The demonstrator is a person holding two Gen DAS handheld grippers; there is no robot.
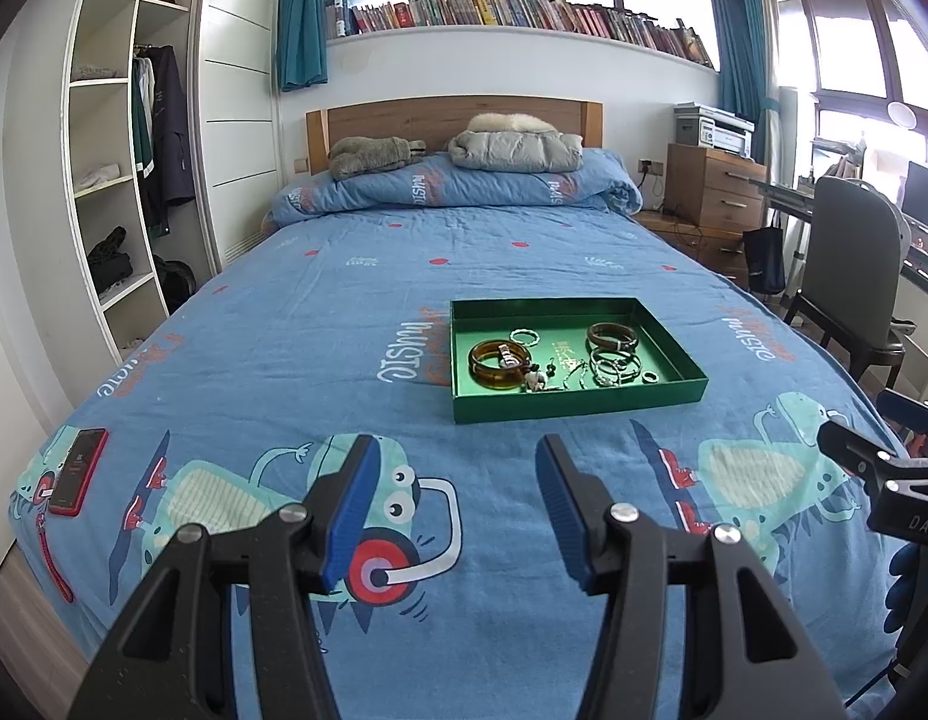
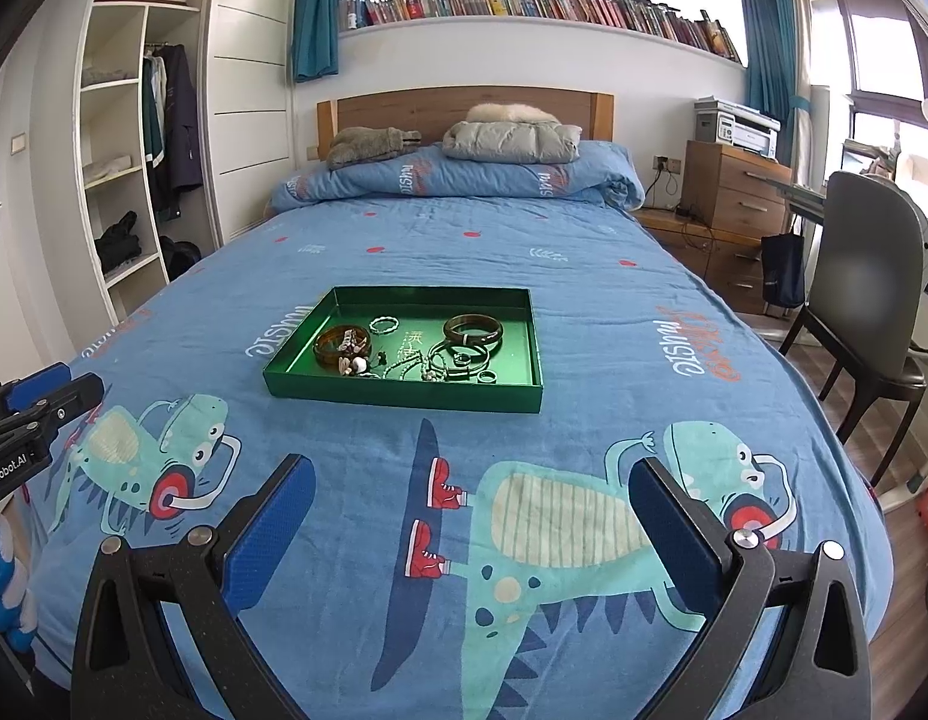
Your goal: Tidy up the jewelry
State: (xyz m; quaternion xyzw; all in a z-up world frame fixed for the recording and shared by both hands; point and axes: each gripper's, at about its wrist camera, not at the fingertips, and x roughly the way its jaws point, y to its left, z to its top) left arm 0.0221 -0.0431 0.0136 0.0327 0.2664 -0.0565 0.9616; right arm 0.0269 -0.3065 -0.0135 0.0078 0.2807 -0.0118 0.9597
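1. Green tray [image 1: 577,405] lies flat on the bed [image 1: 284,312], near the foot end; all visible jewelry sits inside it.
2. Within the tray: an amber bangle [image 1: 499,363] at its left side, a dark bangle [image 1: 612,336] toward its far right, thin silver bangles [image 1: 610,367] in front of that, a small beaded bracelet [image 1: 525,336] near the tray's middle, and a ring [image 1: 649,377] by the near right corner. Small pieces crowd the near wall, touching and partly tangled; what kind they are cannot be told.
3. Left hand-held gripper [image 1: 458,468]: jaws spread wide, holding nothing, short of the tray's near wall.
4. Right hand-held gripper [image 2: 472,480]: jaws spread wider, also empty, on the same side of the tray.
5. The scene fits either sorting yet to come or pieces already gathered in.
6. Any pick is judged best made from above, clearing the near wall, one pad inside a bangle's ring.
7. A red phone [image 1: 78,471] lies well left of the tray; a chair [image 2: 871,294] stands right of the bed.
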